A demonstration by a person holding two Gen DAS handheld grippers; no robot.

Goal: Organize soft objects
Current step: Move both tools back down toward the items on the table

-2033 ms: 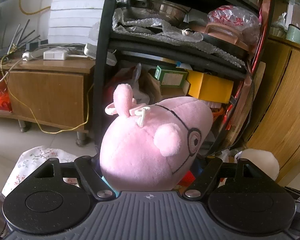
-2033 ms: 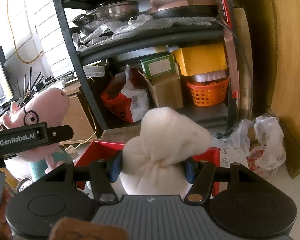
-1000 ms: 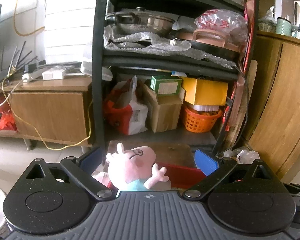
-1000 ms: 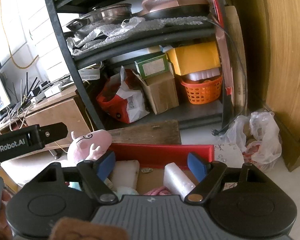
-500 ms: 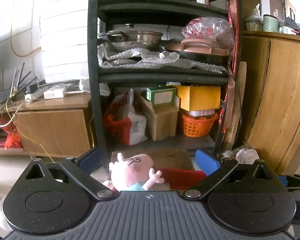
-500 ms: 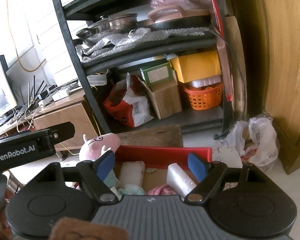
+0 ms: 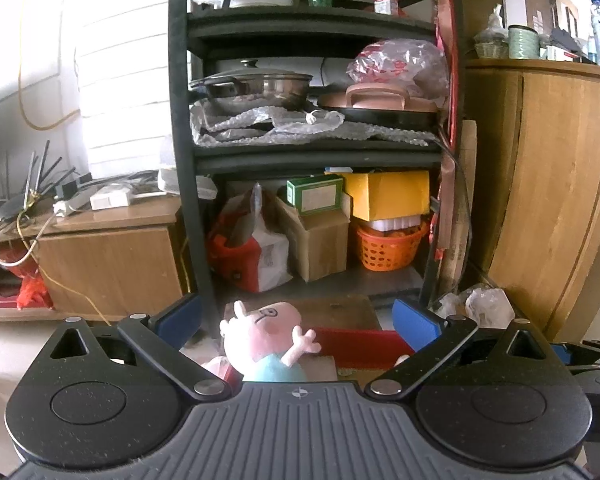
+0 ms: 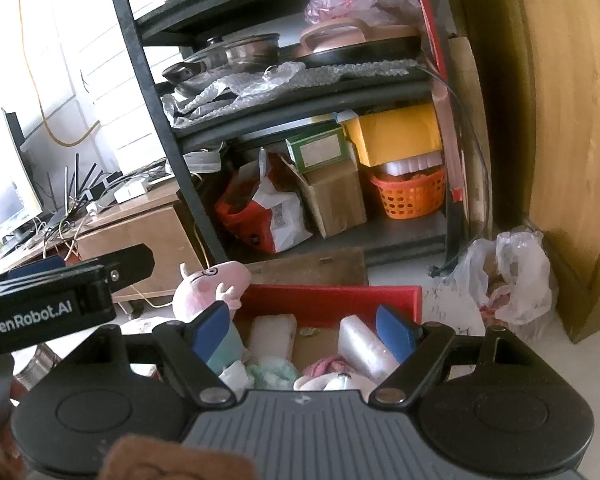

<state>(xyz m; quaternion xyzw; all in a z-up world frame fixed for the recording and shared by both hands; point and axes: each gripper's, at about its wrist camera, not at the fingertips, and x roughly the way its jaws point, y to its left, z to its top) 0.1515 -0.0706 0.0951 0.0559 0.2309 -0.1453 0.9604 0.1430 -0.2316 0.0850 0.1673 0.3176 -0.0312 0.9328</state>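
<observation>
Right wrist view shows both tools, the right tool and left tool, standing apart and empty above the red box where the pink pig plush leans at its far-left corner, so I would lift clear without snagging it.

I held my left hand-held gripper and my right hand-held gripper tilted downward, both with jaws spread wide and gripping nothing.

Pig plush against red box
</observation>
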